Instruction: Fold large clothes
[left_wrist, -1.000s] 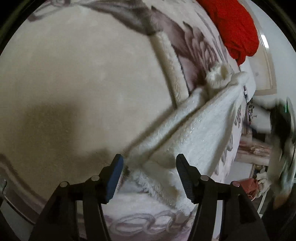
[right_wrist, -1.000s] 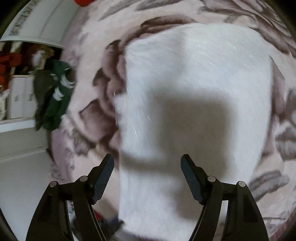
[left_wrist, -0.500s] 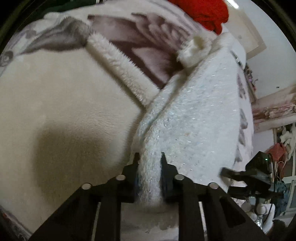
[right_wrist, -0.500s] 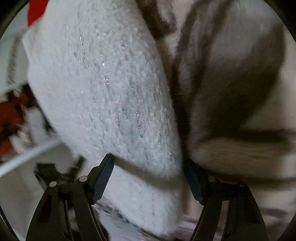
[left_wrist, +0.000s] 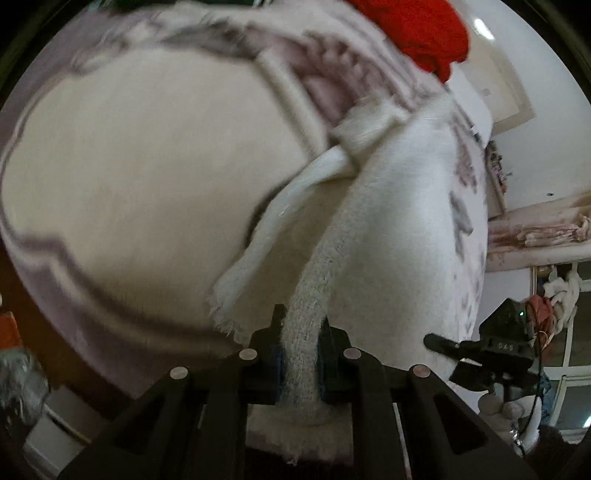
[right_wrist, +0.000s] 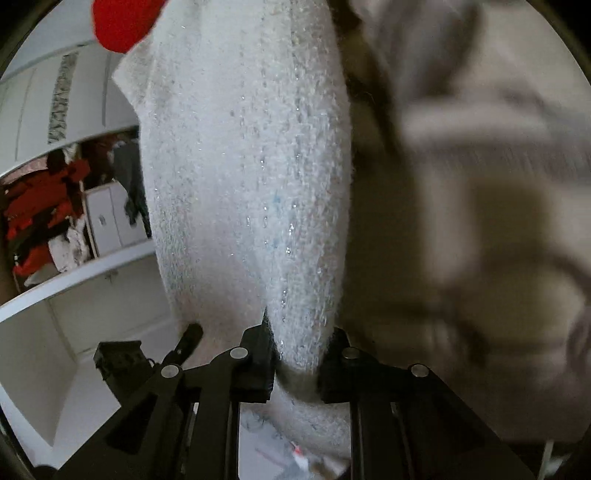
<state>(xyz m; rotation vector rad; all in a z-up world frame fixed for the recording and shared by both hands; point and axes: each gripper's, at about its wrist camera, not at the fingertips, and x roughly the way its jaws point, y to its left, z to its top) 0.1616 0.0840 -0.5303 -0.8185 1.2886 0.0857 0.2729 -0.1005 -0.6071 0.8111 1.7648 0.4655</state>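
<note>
**Both tongs clamped on the white sweater**

Left wrist view: the left tongs (left_wrist: 300, 345) pinch a gathered edge of the fluffy white knitted sweater (left_wrist: 399, 221), lifted above the cream floral bed blanket (left_wrist: 147, 177).

Right wrist view: the right tongs (right_wrist: 300, 363) clamp another fold of the sweater (right_wrist: 243, 166), beside a red garment (right_wrist: 122, 22).

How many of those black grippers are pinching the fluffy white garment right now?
2. The left gripper is shut on a bunched edge of the white garment; the right gripper is shut on another bunched part of it. Both show in each other's camera view.
</note>
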